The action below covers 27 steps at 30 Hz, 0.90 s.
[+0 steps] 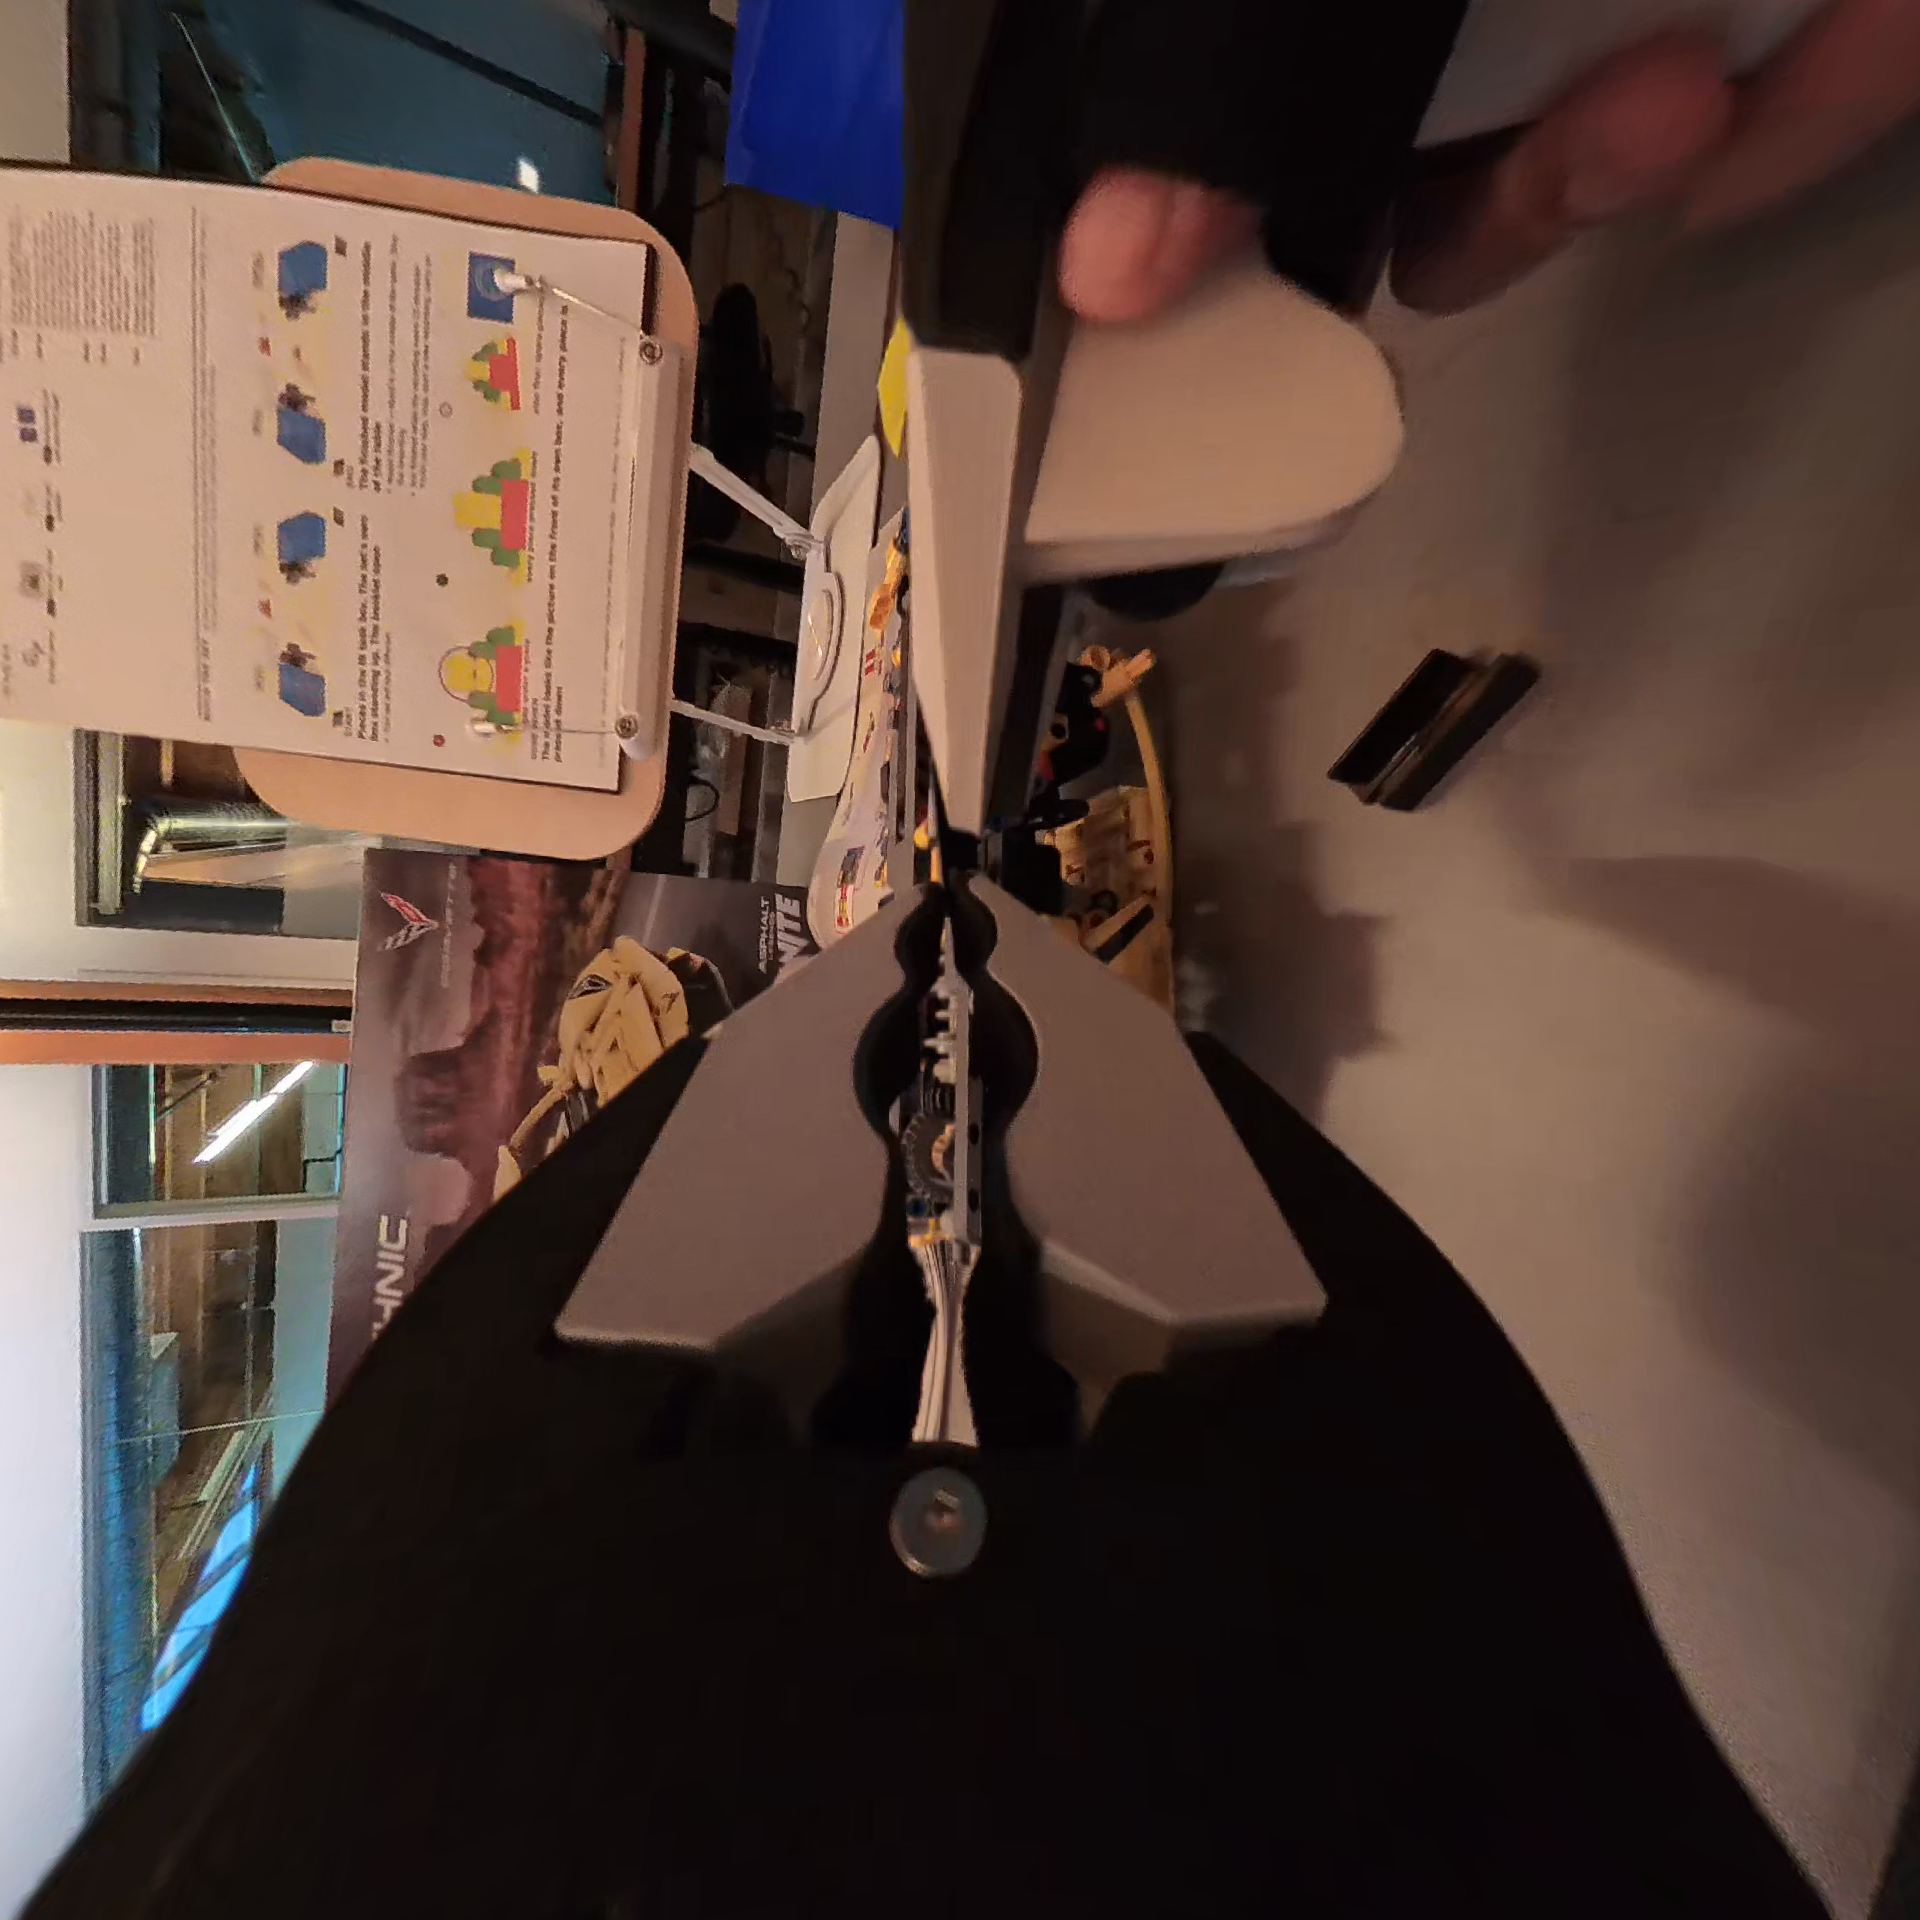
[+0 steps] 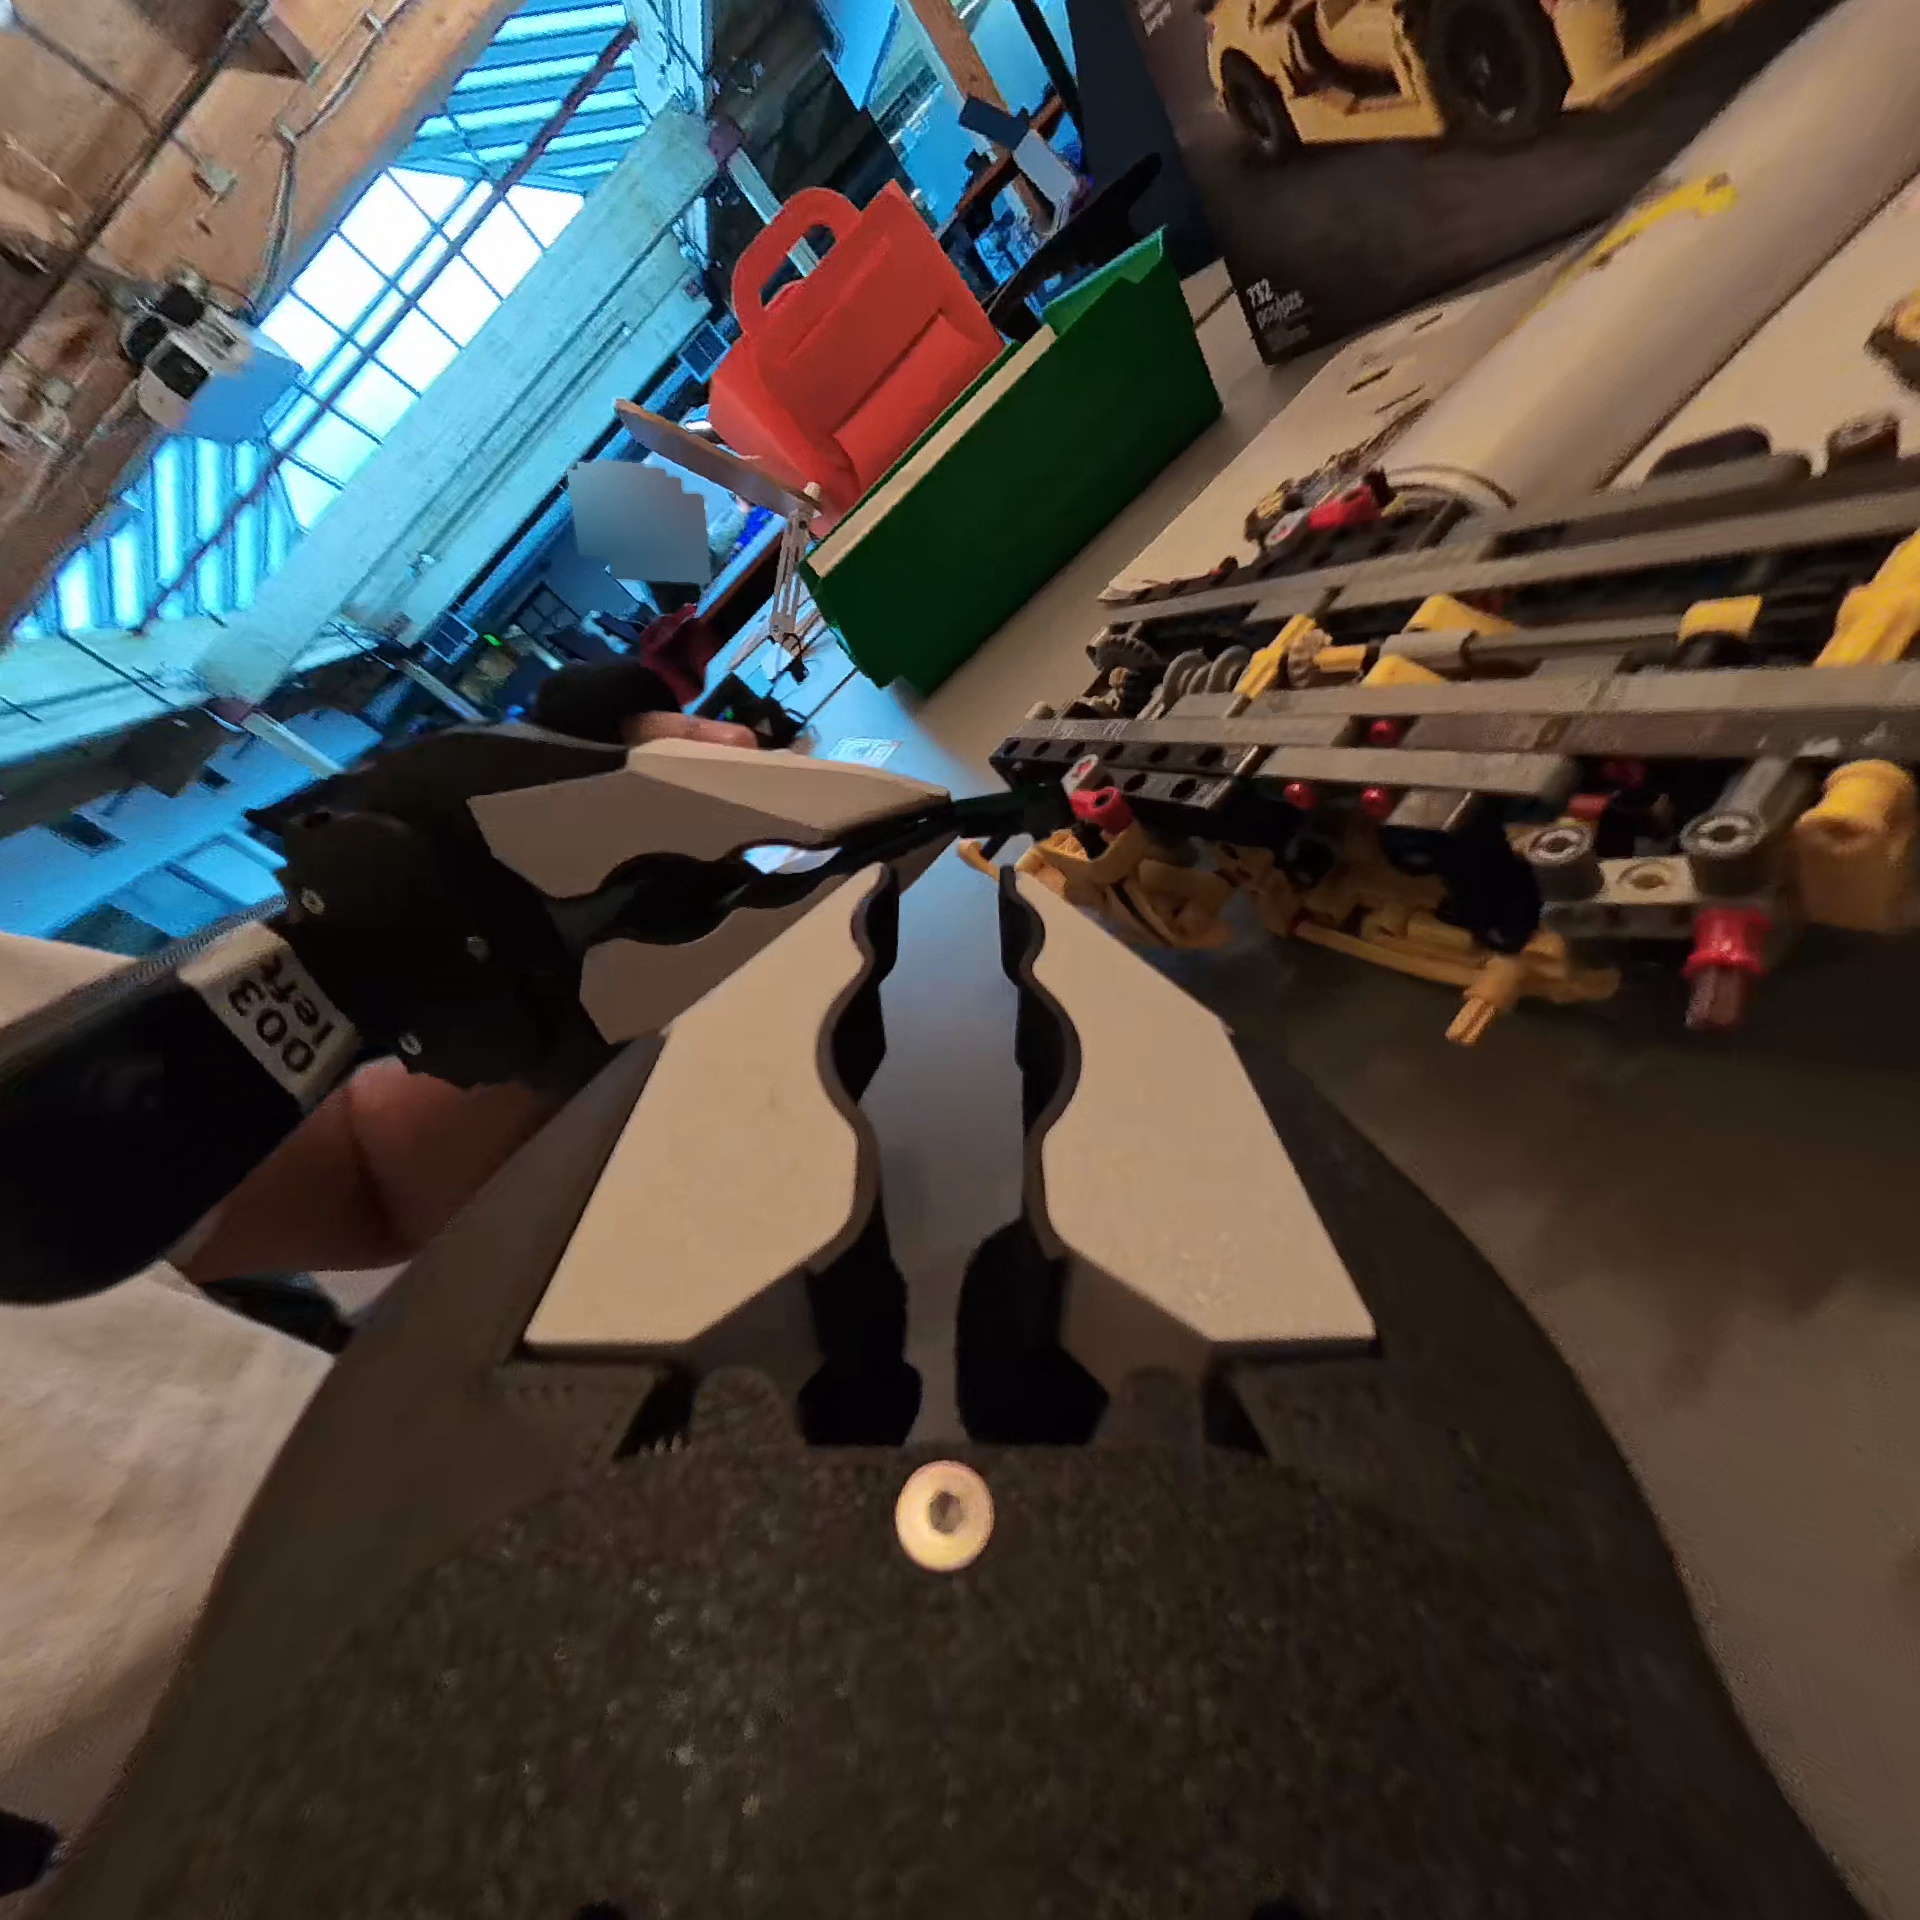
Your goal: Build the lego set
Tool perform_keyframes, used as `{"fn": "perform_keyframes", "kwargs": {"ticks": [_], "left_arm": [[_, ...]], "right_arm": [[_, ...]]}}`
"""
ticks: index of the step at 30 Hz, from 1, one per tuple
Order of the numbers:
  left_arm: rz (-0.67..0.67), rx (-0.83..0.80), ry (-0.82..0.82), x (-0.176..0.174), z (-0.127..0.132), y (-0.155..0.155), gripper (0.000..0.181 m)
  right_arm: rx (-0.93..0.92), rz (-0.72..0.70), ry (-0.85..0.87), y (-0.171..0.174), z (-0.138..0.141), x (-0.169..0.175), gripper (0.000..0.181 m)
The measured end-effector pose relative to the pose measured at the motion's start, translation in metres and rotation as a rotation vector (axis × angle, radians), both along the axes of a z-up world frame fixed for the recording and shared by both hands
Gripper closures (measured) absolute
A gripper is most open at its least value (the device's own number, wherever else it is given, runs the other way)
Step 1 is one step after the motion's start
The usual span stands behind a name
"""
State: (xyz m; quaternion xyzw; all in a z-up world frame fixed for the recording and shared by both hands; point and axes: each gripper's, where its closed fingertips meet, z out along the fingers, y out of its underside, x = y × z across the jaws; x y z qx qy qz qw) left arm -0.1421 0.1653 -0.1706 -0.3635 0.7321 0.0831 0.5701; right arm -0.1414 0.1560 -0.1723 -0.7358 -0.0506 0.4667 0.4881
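Observation:
The partly built lego car chassis (image 2: pixel 1455 717), black beams with yellow and red parts, lies on the grey table (image 2: pixel 1558 1195) at the right. My left gripper (image 2: pixel 935 821) is shut on a thin black lego piece (image 2: pixel 997 816) at the chassis's near end. In the left wrist view my left gripper (image 1: pixel 951 888) is shut, with the yellow model (image 1: pixel 1117 894) just beyond its tips. My right gripper (image 2: pixel 943 883) is open and empty, its tips just below the left gripper's tips and the chassis end. One of its grey fingers (image 1: pixel 961 582) reaches down from above in the left wrist view.
An instruction sheet on a clipboard stand (image 1: pixel 364 468), the set's box (image 1: pixel 499 1039) and a white tray of loose parts (image 1: pixel 862 623) stand behind the model. A green bin (image 2: pixel 1018 488) and a red bag (image 2: pixel 852 322) sit farther back. A small black part (image 1: pixel 1434 743) lies alone on the table. Only a small space, under 4 cm, lies between the two pairs of fingers.

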Motion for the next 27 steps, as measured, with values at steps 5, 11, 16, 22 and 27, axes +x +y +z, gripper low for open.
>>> {"fn": "perform_keyframes", "kwargs": {"ticks": [5,11,16,22,27], "left_arm": [[0.007,0.048,-0.002,0.013,-0.002,-0.007,0.181],[0.001,0.106,-0.007,0.021,-0.005,-0.012,0.181],[-0.010,-0.031,-0.063,0.024,-0.011,-0.014,0.178],[0.049,-0.622,-0.072,0.010,-0.009,0.000,0.148],[0.141,-0.906,0.038,0.016,-0.018,0.022,0.140]], "right_arm": [[-0.035,0.004,0.154,0.001,0.007,0.004,0.163],[-0.098,-0.019,0.205,0.002,0.000,0.016,0.180],[-0.106,-0.070,0.112,0.003,-0.007,0.025,0.181],[-0.081,-0.161,-0.098,-0.003,-0.019,0.043,0.181],[-0.053,-0.142,-0.209,-0.008,-0.023,0.039,0.181]]}}
